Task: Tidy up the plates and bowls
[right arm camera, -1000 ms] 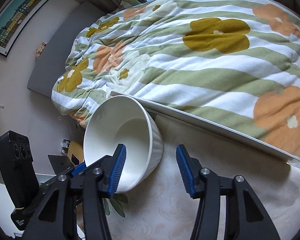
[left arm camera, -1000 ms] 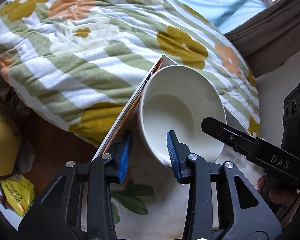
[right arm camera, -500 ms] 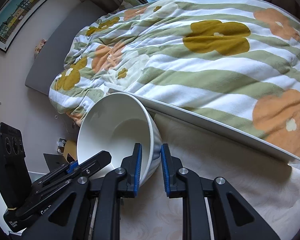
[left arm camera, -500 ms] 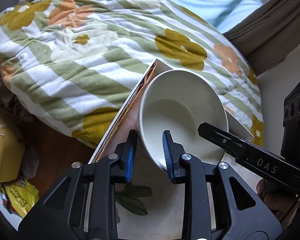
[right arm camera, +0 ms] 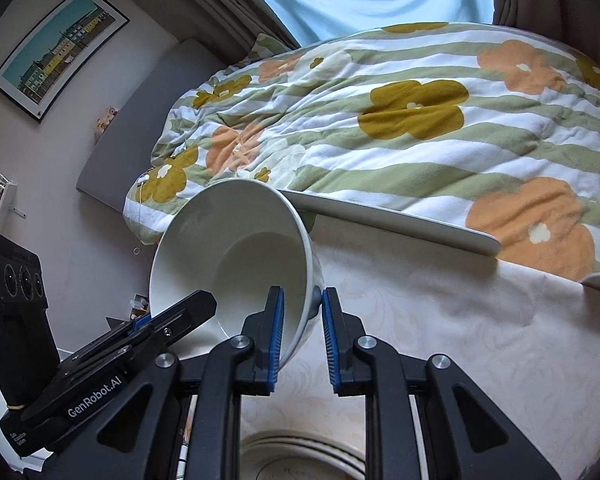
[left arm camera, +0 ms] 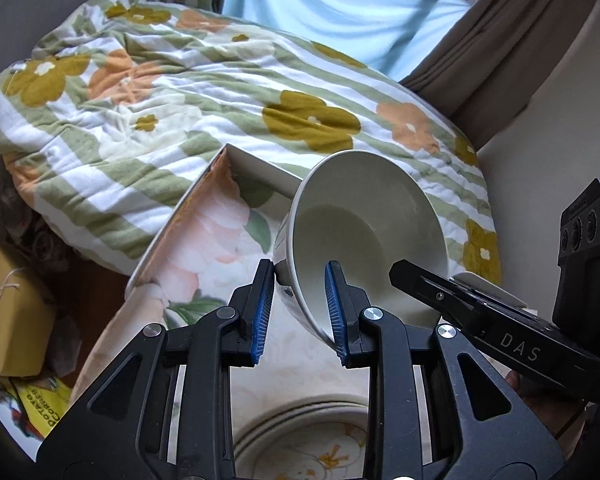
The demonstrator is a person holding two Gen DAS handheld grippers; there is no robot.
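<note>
Both tools grip one white bowl (left arm camera: 364,236) by its rim, each with one blue pad inside and one outside the wall. The left tool (left arm camera: 300,304) is clamped on the near edge in its own view; the right tool (right arm camera: 300,336) is clamped on the opposite side — its black body reaches in from the right of the left view. The bowl hangs tilted, its opening turned toward the cameras, clear of the floral-clothed desk (right arm camera: 440,320). Below it, at the frames' bottom edge, lies a stack of patterned plates (left arm camera: 300,436). Beyond the desk is a bed with a flowered, striped quilt (left arm camera: 180,92).
</note>
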